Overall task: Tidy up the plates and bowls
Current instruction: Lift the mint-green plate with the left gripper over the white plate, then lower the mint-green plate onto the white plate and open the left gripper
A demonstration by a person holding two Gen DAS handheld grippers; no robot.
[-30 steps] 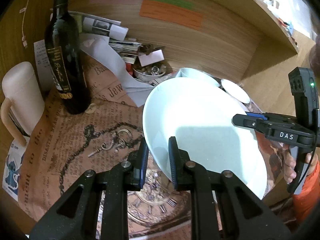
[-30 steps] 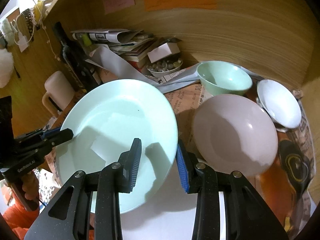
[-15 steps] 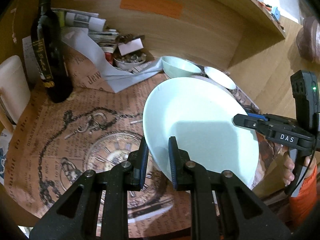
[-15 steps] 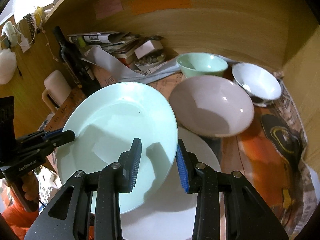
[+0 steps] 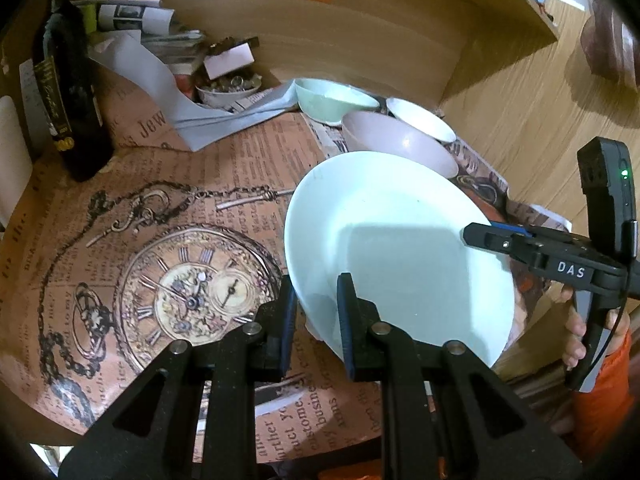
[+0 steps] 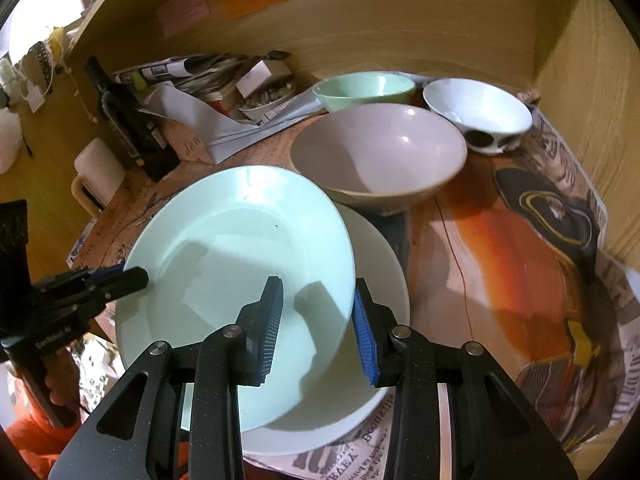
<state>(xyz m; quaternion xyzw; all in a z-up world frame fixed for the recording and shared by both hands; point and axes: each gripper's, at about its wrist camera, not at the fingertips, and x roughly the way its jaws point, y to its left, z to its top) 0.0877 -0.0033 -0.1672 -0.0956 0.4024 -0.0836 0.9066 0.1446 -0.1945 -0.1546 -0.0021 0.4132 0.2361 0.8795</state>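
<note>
A pale green plate (image 5: 400, 220) (image 6: 240, 240) hangs tilted between both grippers. My left gripper (image 5: 316, 312) is shut on its left rim; in the right wrist view it shows at the plate's far edge (image 6: 132, 278). My right gripper (image 6: 318, 292) is shut on the opposite rim, and the left wrist view shows it too (image 5: 480, 236). Below the green plate lies a white plate (image 6: 384, 280), partly covered by it. Behind stand a pink bowl (image 6: 380, 152) (image 5: 392, 140), a green bowl (image 6: 364, 88) (image 5: 332, 100) and a white bowl (image 6: 480, 112) (image 5: 420, 118).
A dark wine bottle (image 5: 68, 100) and a cream mug (image 6: 100, 172) stand at the left. Piled papers (image 5: 152, 40) and a small dish of trinkets (image 5: 228, 88) sit against the wooden back wall. A clock-print cloth (image 5: 180, 280) covers the table; a side wall (image 6: 580, 100) closes the right.
Both grippers have carried the green plate rightward and down, away from the bottle and mug. It now hangs over the white plate, in front of the pink bowl.
</note>
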